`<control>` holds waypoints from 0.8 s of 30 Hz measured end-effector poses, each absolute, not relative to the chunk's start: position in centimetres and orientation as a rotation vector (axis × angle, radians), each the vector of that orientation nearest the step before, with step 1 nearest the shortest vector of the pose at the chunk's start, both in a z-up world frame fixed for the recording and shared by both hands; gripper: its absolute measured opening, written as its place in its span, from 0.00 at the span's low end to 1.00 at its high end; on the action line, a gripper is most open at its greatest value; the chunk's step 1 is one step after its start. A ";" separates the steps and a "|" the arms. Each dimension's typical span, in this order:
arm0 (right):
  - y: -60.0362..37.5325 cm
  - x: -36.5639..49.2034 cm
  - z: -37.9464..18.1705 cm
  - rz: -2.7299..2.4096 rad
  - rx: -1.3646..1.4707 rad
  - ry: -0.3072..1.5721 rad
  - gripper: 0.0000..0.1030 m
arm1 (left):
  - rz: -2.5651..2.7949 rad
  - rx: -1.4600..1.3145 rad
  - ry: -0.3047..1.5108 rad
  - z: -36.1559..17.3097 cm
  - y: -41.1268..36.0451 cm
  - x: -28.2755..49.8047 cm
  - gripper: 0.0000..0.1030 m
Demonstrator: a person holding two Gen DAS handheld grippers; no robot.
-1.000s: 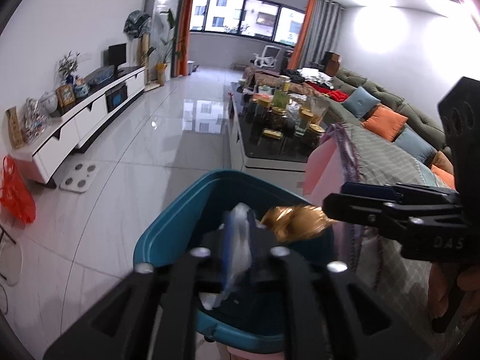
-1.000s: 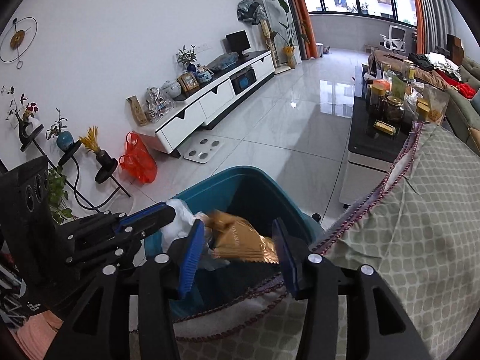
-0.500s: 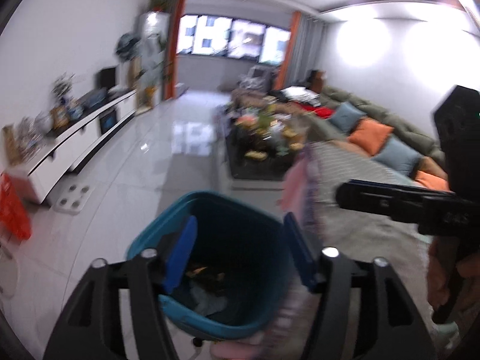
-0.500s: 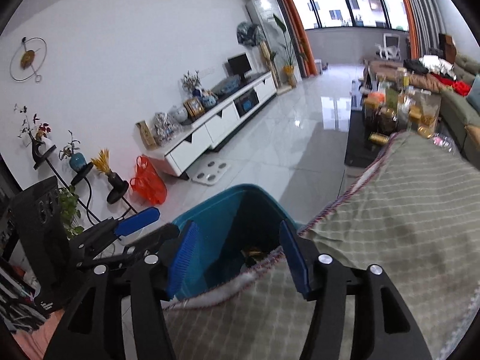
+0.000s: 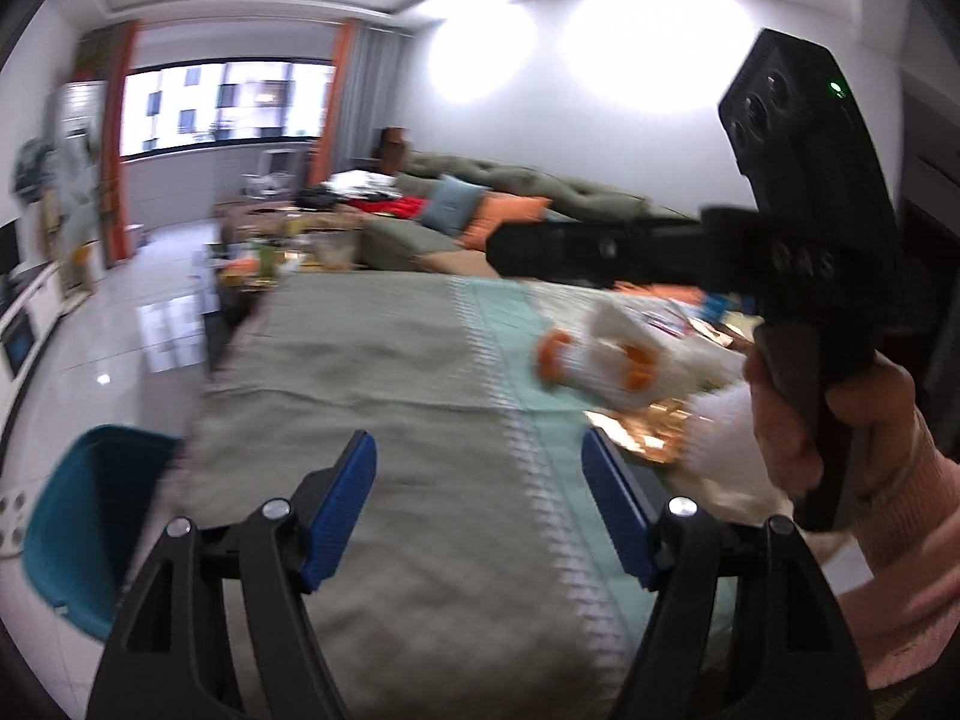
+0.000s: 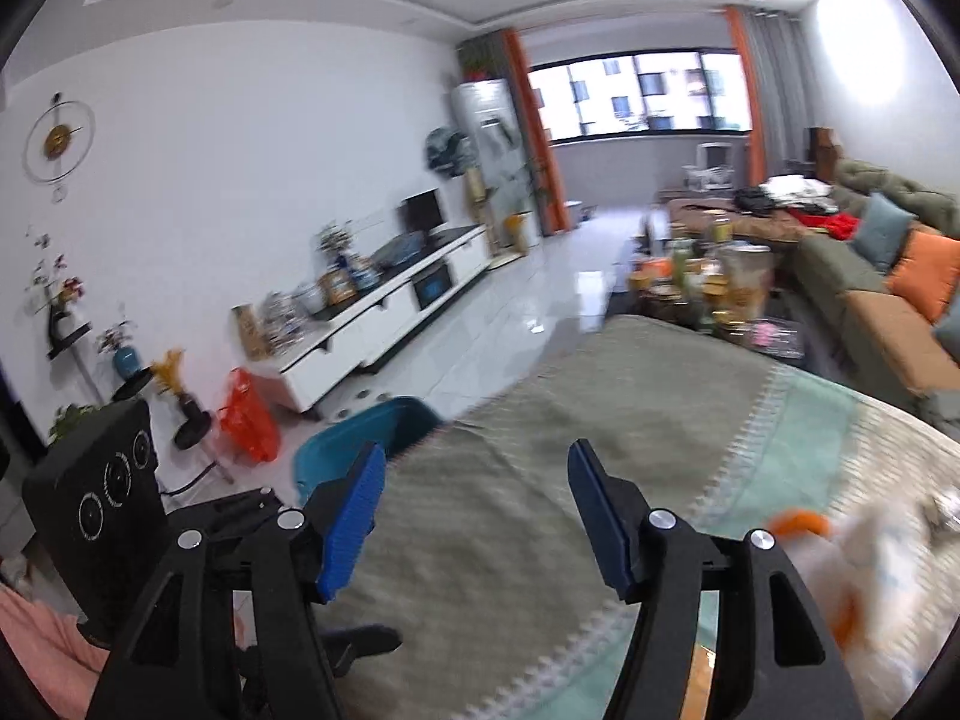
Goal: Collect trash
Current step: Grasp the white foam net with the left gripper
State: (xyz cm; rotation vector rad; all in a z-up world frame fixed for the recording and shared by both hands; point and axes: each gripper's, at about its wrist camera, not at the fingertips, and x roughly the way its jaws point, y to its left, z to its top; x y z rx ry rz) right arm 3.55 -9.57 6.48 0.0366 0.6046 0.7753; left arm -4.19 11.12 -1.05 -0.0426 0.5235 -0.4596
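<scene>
My left gripper (image 5: 479, 504) is open and empty above a table covered with a grey-green cloth (image 5: 384, 372). My right gripper (image 6: 474, 510) is open and empty over the same cloth (image 6: 540, 420); its body also shows in the left wrist view (image 5: 600, 249). The teal trash bin (image 5: 72, 516) stands on the floor at the table's left edge, also in the right wrist view (image 6: 360, 438). On the table's right lie a white wrapper with orange parts (image 5: 600, 360), blurred in the right wrist view (image 6: 840, 552), and gold foil trash (image 5: 648, 438).
A cluttered coffee table (image 5: 282, 252) and a sofa with cushions (image 5: 480, 210) stand beyond the cloth-covered table. A white TV cabinet (image 6: 372, 324) lines the left wall, with an orange bag (image 6: 249, 420) on the floor beside it. The tiled floor (image 6: 510, 330) lies between.
Both grippers let go of their trash into the bin, then swung right and away from the bin to over the table. Both are now open and empty.
</scene>
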 end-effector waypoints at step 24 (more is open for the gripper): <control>-30.6 0.2 2.8 0.343 0.231 0.641 0.63 | -0.823 0.046 0.697 -5.0 -3.9 -0.7 0.68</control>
